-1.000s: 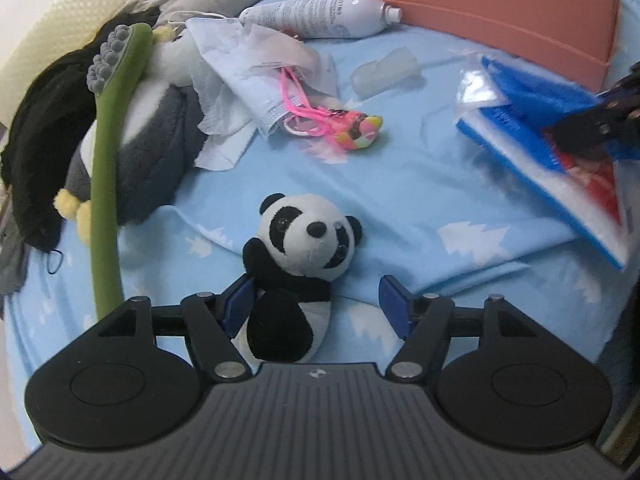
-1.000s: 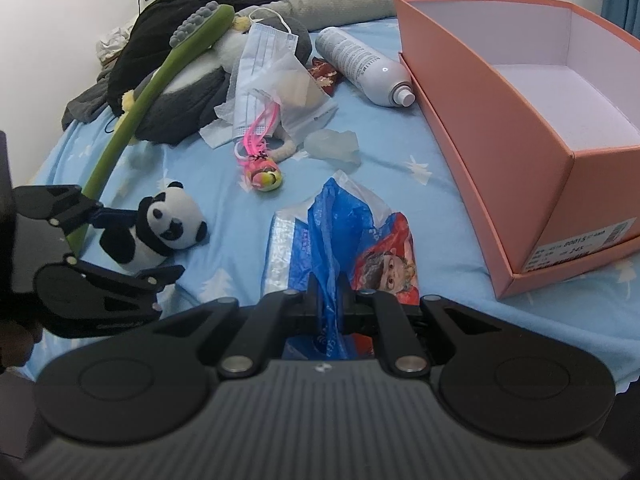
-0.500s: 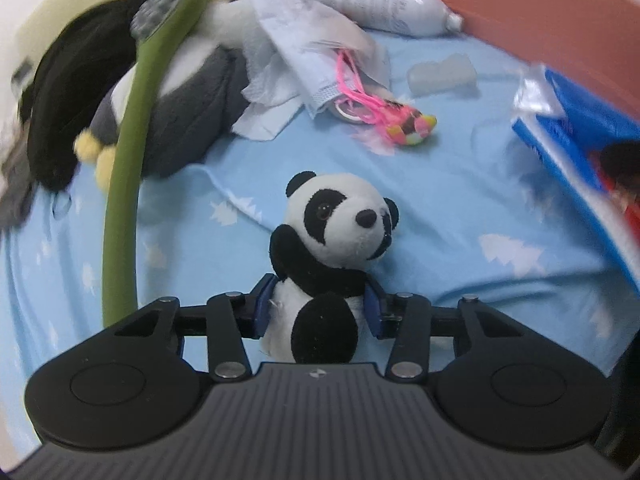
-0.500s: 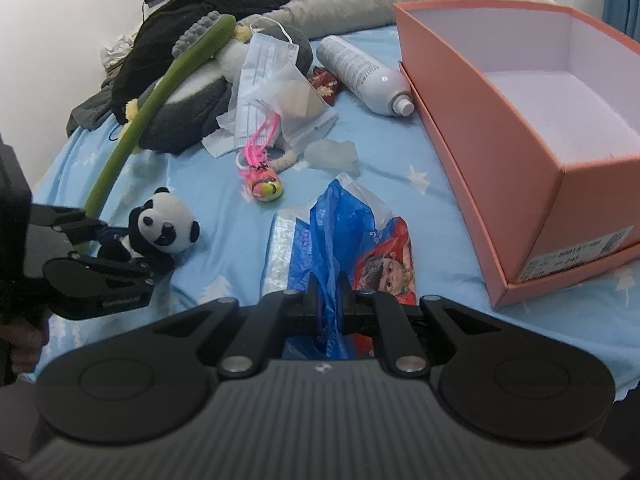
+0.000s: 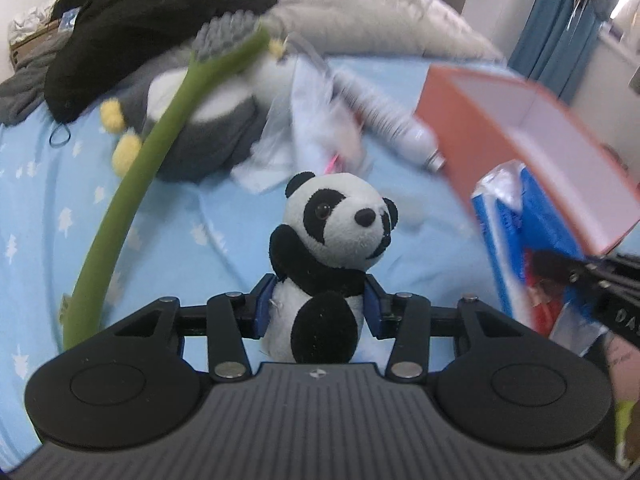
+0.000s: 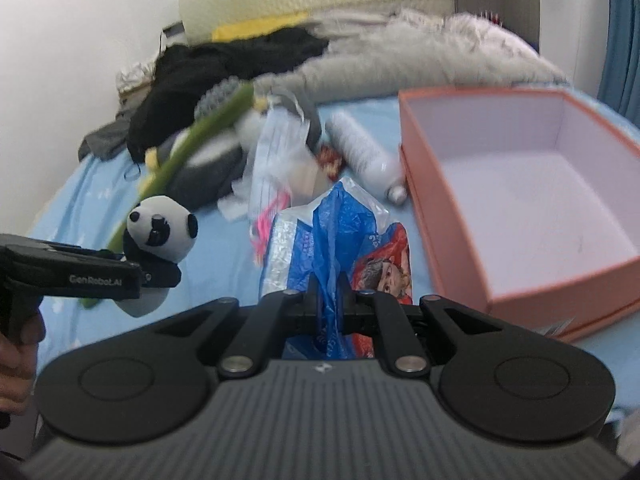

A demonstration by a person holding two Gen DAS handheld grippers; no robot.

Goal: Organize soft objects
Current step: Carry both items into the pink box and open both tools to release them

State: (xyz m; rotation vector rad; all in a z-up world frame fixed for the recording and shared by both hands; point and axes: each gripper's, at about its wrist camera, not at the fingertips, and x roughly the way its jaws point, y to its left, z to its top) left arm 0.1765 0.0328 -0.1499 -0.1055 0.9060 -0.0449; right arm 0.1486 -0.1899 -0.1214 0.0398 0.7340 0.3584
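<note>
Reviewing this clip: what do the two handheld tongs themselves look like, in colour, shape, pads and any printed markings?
Both tongs are matte black plastic. The left tongs have a ribbed grey-black body, two round discs at the sides, silver pivot rivets on angled linkage arms, and blue pads. Seen side-on from the right wrist view, they carry white "GenRobot.AI" lettering. The right tongs share the same ribbed body, discs and rivets. No cables or sleeves show.

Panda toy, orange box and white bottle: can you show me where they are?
panda toy (image 5: 340, 216): left wrist view, on its white face.
orange box (image 6: 452, 216): right wrist view, on its near outer wall.
white bottle (image 6: 360, 148): right wrist view, on its body.
</note>
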